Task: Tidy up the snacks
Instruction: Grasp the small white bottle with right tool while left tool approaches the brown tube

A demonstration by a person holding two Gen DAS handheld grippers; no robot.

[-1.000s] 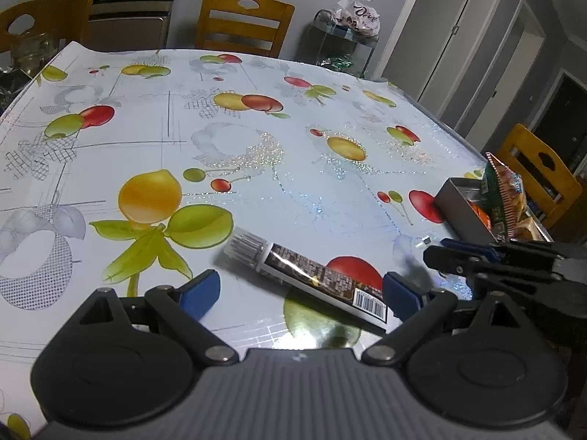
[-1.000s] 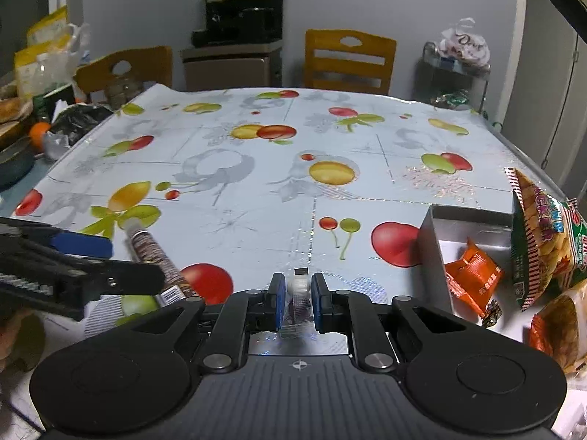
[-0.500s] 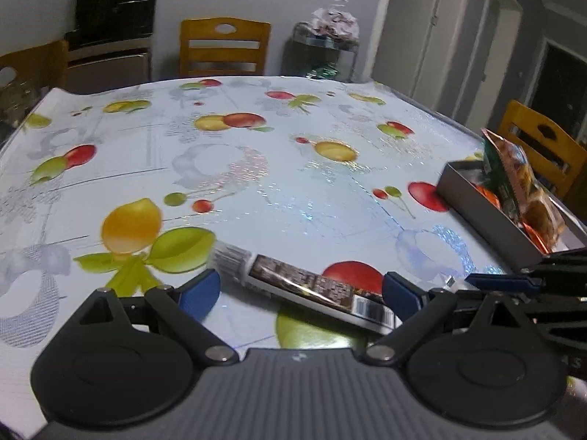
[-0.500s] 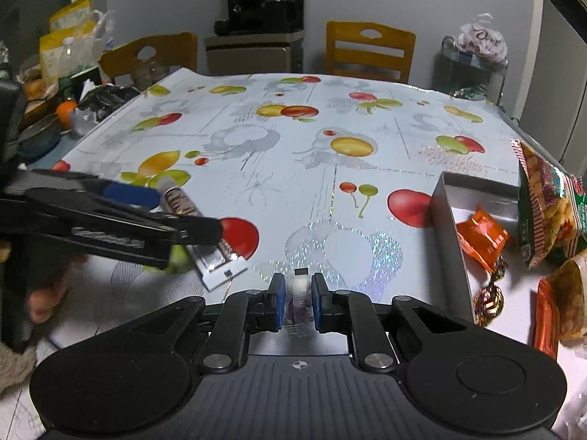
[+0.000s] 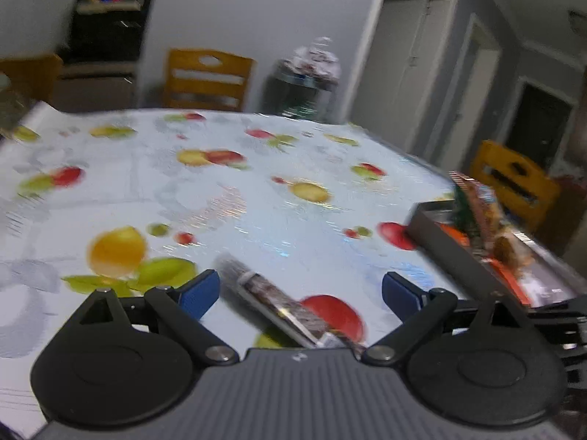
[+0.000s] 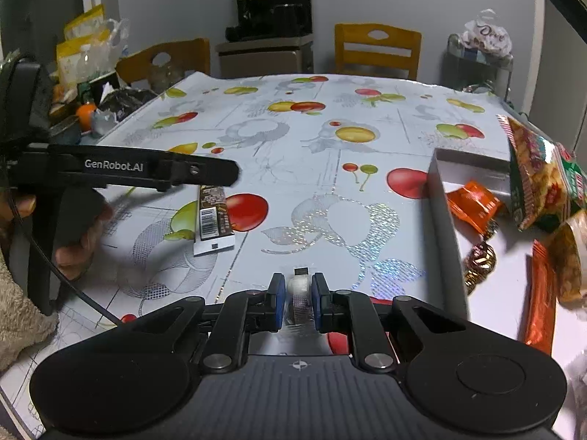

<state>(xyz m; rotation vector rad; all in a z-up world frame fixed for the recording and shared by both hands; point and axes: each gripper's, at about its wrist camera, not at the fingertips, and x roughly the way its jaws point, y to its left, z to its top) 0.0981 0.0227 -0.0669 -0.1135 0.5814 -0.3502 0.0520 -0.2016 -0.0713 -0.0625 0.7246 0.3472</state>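
A long brown snack bar (image 6: 214,216) with a white barcode end lies on the fruit-print tablecloth (image 6: 330,139). My left gripper (image 5: 301,289) is open, its blue pads either side of the bar (image 5: 279,304), which runs back under the gripper body. In the right wrist view the left gripper (image 6: 227,174) reaches in from the left, just over the bar's far end. My right gripper (image 6: 299,293) is shut, low over the cloth near the front edge, with a small white piece showing between its pads. A grey tray (image 6: 440,198) to the right holds snack packets.
In the tray are a tall chip bag (image 6: 539,176), orange packets (image 6: 473,205) and a gold-wrapped sweet (image 6: 477,260). Wooden chairs (image 6: 378,51) stand at the far side. Clutter and an orange fruit (image 6: 86,115) sit off the table's left edge. A hand (image 6: 73,253) holds the left gripper.
The left gripper has tilted and rolled, and the bar now lies further in between its fingers. The right gripper has shifted a little towards the bar. Both grippers' jaws are unchanged.
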